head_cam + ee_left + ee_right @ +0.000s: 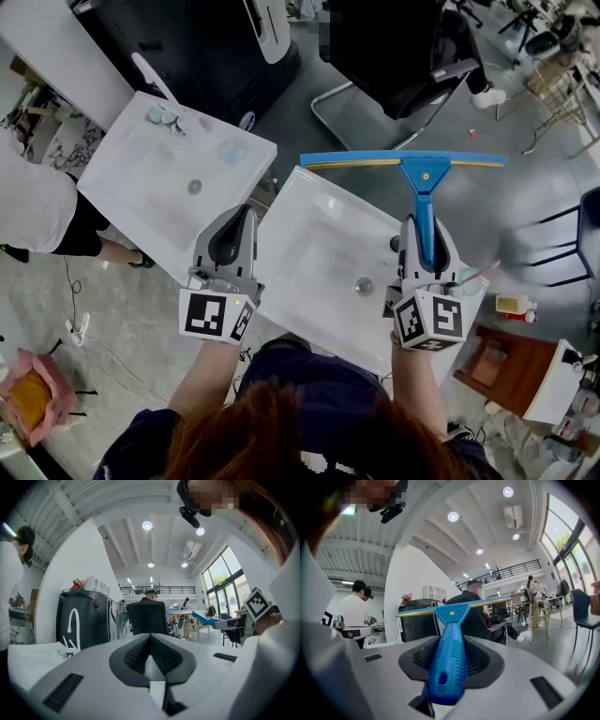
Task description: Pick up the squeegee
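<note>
Above the far edge of the near sink (309, 234), the squeegee (424, 183) hangs clear, its blue handle clamped in my right gripper (427, 246). I should squeeze firmly and hold the blade level. My left gripper (242, 220) is closed and empty.

a blue squeegee (424, 187) with a ribbed handle, held level in the air, its long blade crosswise above a white sink's (309, 244) far edge.

The near sink (309, 225) lies open across its basin. A black chair (403, 47) stands beyond its far edge, and cups (161, 116) crowd the other sink's (141, 178) far corner.
</note>
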